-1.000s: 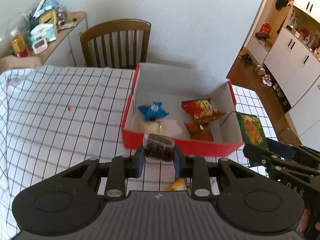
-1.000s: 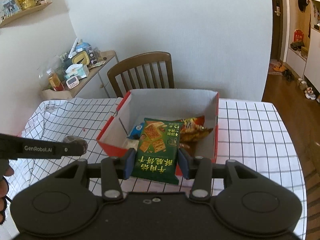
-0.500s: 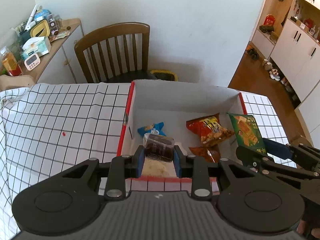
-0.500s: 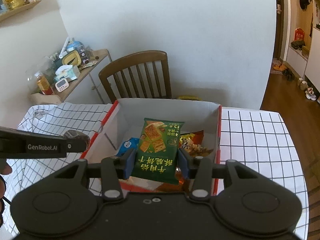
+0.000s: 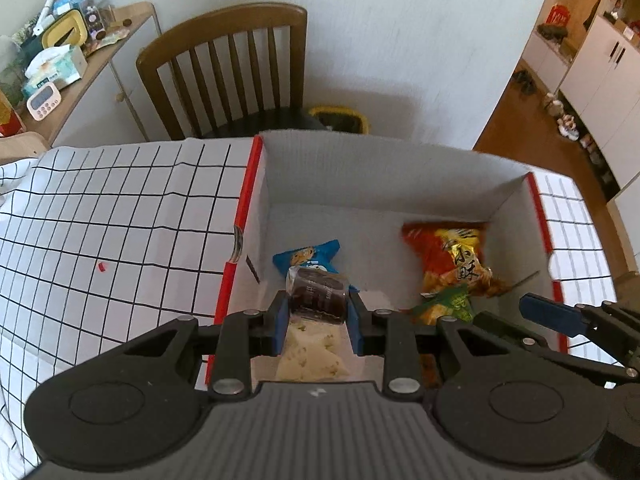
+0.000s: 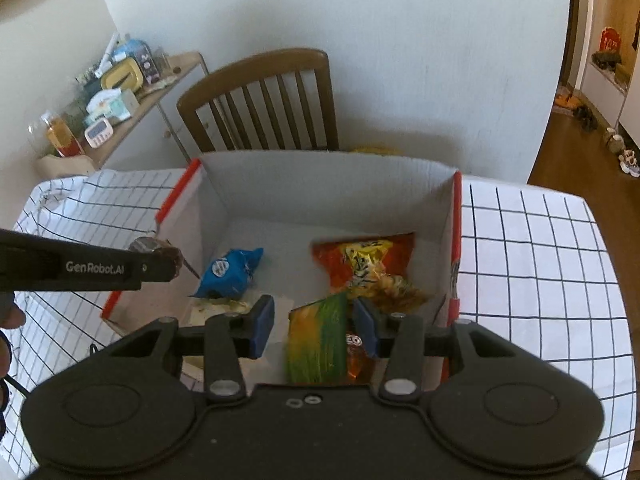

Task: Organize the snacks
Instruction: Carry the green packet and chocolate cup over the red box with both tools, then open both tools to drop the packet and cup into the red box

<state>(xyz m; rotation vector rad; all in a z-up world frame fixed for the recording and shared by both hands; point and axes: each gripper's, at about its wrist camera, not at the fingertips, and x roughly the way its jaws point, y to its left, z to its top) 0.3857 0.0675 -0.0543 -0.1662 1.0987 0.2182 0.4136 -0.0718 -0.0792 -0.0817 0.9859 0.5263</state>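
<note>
Hovering over red-sided cardboard box (image 5: 516, 204): L gripper (image 5: 318, 312) clamped on dark clear-wrapped cake (image 5: 317, 295). R gripper (image 6: 313, 322) spread; blurry green cracker bag (image 6: 318, 340) by its right pad, looks let go, dropping. Beyond: blue cookie pack (image 6: 230, 270), orange-yellow chip bag (image 6: 366, 264) in already. Cake left.

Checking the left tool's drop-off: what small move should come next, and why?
Probably lower a little and open the left tool: its dark wrapped snack hangs inside the red box, above the pale packet, beside the blue packet.
</note>
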